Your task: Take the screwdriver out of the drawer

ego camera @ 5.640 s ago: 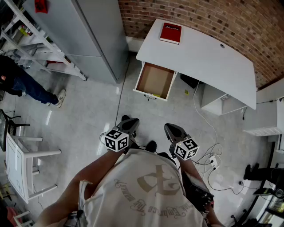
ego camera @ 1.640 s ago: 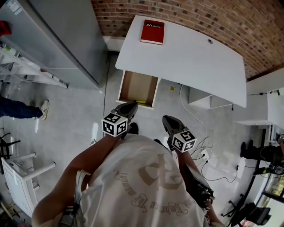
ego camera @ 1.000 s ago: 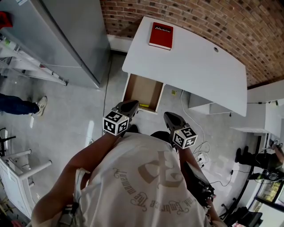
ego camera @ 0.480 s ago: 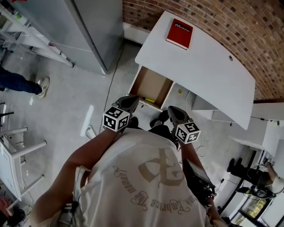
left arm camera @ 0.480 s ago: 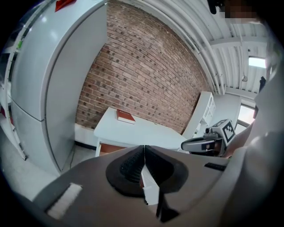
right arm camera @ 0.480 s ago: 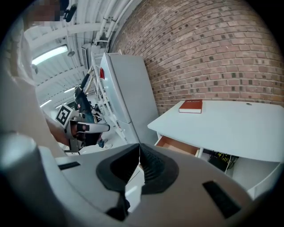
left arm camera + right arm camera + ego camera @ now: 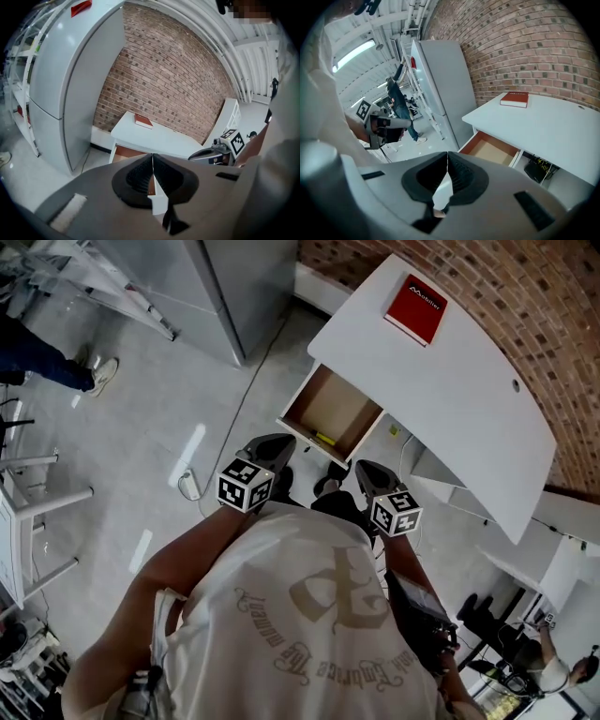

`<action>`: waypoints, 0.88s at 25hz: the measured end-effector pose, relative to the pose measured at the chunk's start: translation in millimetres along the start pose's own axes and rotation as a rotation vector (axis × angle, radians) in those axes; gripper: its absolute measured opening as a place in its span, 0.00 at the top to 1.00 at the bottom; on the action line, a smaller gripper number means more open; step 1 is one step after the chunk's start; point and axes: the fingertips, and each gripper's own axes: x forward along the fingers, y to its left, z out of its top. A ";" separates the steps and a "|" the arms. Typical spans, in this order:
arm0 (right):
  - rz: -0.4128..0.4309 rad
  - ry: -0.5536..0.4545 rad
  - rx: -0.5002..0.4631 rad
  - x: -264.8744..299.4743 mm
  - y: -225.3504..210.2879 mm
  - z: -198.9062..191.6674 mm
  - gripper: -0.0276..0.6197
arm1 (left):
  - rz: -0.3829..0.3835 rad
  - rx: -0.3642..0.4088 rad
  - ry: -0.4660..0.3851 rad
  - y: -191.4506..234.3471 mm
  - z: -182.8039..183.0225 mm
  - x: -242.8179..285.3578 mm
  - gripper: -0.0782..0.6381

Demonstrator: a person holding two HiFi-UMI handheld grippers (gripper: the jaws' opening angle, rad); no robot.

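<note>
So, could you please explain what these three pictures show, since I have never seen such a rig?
There is no robot here: a person holds a left gripper and a right gripper, one in each hand. One picture comes from a camera on the person's head, looking down; the other two come from cameras riding on the grippers. Both pairs of jaws are shut, holding nothing. Ahead stands a white desk with a red book on it and an open wooden drawer holding a small yellow object, likely the screwdriver.

A yellow screwdriver (image 7: 325, 439) lies flat in the open drawer (image 7: 330, 407), near its front.
</note>
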 end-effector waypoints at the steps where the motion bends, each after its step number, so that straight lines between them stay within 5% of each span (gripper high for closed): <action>1: 0.014 0.011 -0.010 3.9 -1.8 1.8 0.95 | 0.011 -0.004 -0.004 0.9 0.2 -0.2 0.88; 12: 0.180 0.148 -0.182 54.6 -7.9 16.4 0.95 | 0.143 -0.072 -0.022 15.2 -6.9 -5.5 0.88; 22: 0.246 0.296 -0.278 95.8 -22.1 -8.6 0.95 | 0.226 -0.137 -0.008 22.5 -24.5 -13.1 0.88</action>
